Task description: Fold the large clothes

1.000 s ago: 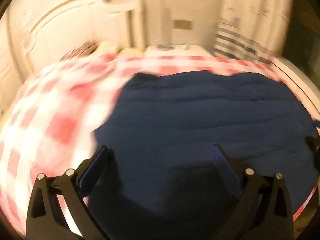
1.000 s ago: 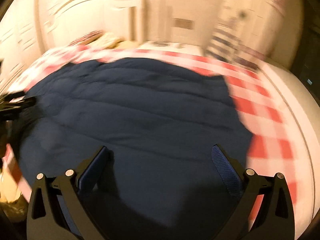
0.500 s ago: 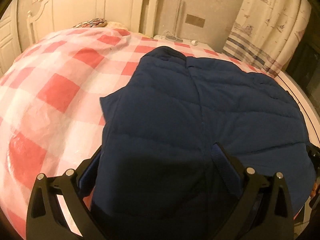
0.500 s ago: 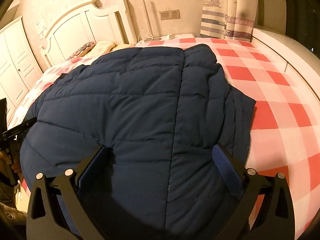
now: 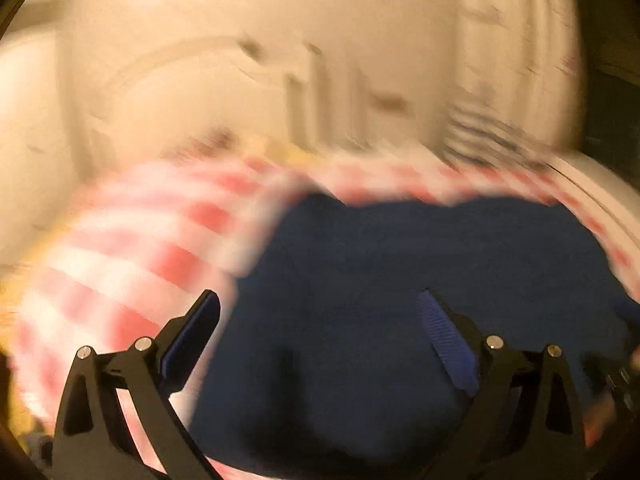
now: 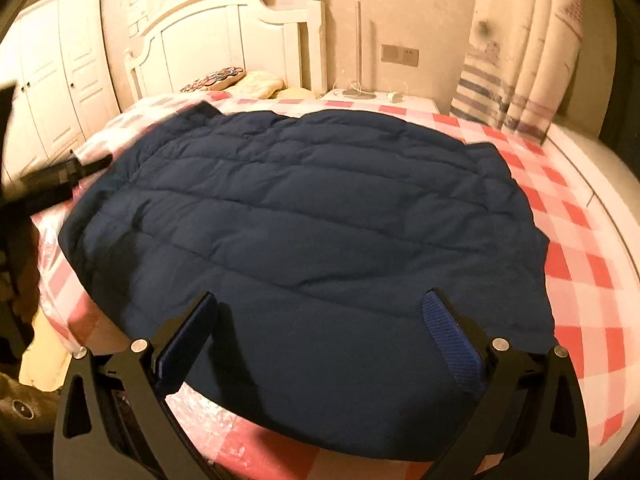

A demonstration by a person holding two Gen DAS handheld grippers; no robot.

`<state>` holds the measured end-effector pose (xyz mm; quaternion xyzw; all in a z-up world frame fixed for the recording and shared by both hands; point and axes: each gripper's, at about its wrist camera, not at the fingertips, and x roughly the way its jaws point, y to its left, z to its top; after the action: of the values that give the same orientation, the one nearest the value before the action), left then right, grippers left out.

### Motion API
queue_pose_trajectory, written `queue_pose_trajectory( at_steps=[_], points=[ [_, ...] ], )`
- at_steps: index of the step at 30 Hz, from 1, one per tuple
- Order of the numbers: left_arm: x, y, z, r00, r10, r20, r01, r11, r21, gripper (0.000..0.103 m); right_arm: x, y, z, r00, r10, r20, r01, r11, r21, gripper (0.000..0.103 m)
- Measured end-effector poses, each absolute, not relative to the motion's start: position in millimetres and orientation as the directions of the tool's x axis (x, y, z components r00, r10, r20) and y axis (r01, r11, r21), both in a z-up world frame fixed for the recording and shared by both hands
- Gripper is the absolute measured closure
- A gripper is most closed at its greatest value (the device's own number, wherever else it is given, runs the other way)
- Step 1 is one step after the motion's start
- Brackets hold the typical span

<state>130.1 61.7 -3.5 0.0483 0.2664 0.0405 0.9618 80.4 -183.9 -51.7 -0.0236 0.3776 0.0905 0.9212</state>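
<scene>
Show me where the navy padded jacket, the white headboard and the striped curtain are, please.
navy padded jacket (image 6: 312, 216), right wrist view, middle of its quilted panel.
white headboard (image 6: 224, 44), right wrist view, its arched panel.
striped curtain (image 6: 516, 60), right wrist view, its hanging folds.

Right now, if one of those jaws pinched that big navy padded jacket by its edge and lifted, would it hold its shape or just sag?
Likely sag: the navy jacket lies spread soft over the checked bedspread and follows its curve. Its puffy quilted rows suggest it is light for its bulk. The smooth-looking shell may slip in a shallow pinch. Both the right gripper and the left gripper stand open.
</scene>
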Motion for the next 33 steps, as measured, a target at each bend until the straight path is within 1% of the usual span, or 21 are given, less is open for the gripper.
queue_pose_trajectory(
  at_steps=[1,2,3,6,7,9,10,11,12,15,18,24,27,30,33],
  points=[
    [129,69,3,0.866,0.197,-0.459,-0.145,0.979,0.146,0.004,82,-185,-52,0.697,0.157,-0.7,-0.189,0.981,0.032,0.005],
    [129,73,6,0.869,0.207,-0.449,-0.161,0.977,0.138,0.004,82,-185,-52,0.696,0.162,-0.7,-0.189,0.981,0.038,0.005],
    [130,74,9,0.873,0.157,-0.463,-0.118,0.987,0.111,0.004,83,-186,-53,0.696,0.163,-0.699,-0.186,0.982,0.043,0.005],
    [128,50,2,0.838,-0.098,-0.537,0.154,0.986,0.06,0.004,88,-187,-57,0.694,0.172,-0.7,-0.176,0.982,0.067,0.005],
    [128,42,-4,0.815,-0.134,-0.564,0.201,0.978,0.058,0.004,88,-185,-59,0.694,0.168,-0.7,-0.175,0.983,0.063,0.004],
    [135,15,-31,0.703,-0.206,-0.68,0.314,0.949,0.037,0.004,89,-176,-64,0.7,0.126,-0.703,-0.174,0.985,0.003,0.004],
    [138,7,-44,0.656,-0.225,-0.72,0.343,0.939,0.019,0.004,88,-172,-66,0.703,0.107,-0.703,-0.178,0.984,-0.028,0.004],
    [142,0,-58,0.613,-0.217,-0.76,0.356,0.934,0.021,0.002,88,-169,-68,0.707,0.09,-0.701,-0.182,0.982,-0.057,0.004],
    [143,-5,-67,0.613,-0.187,-0.768,0.351,0.935,0.053,0.002,87,-168,-72,0.708,0.078,-0.702,-0.184,0.98,-0.077,0.004],
    [144,-13,-76,0.63,-0.147,-0.762,0.36,0.925,0.119,0.002,90,-167,-78,0.7,0.059,-0.711,-0.186,0.977,-0.102,0.004],
    [142,-13,-79,0.629,-0.144,-0.764,0.358,0.926,0.12,0.002,92,-163,-80,0.7,0.035,-0.713,-0.183,0.974,-0.131,0.004],
    [140,-12,-79,0.643,-0.14,-0.753,0.351,0.928,0.128,0.002,88,-169,-74,0.689,0.063,-0.722,-0.209,0.971,-0.114,0.005],
    [140,-10,-78,0.641,-0.143,-0.754,0.353,0.928,0.124,0.002,79,-183,-64,0.717,0.025,-0.697,-0.165,0.977,-0.135,0.005],
    [141,-10,-78,0.644,-0.142,-0.752,0.35,0.928,0.124,0.002,70,-211,-57,0.731,-0.015,-0.683,-0.079,0.991,-0.105,0.005],
    [141,-11,-78,0.647,-0.141,-0.749,0.347,0.93,0.125,0.002,65,-248,-66,0.707,-0.007,-0.707,0.005,1.0,-0.005,0.005]
  ],
)
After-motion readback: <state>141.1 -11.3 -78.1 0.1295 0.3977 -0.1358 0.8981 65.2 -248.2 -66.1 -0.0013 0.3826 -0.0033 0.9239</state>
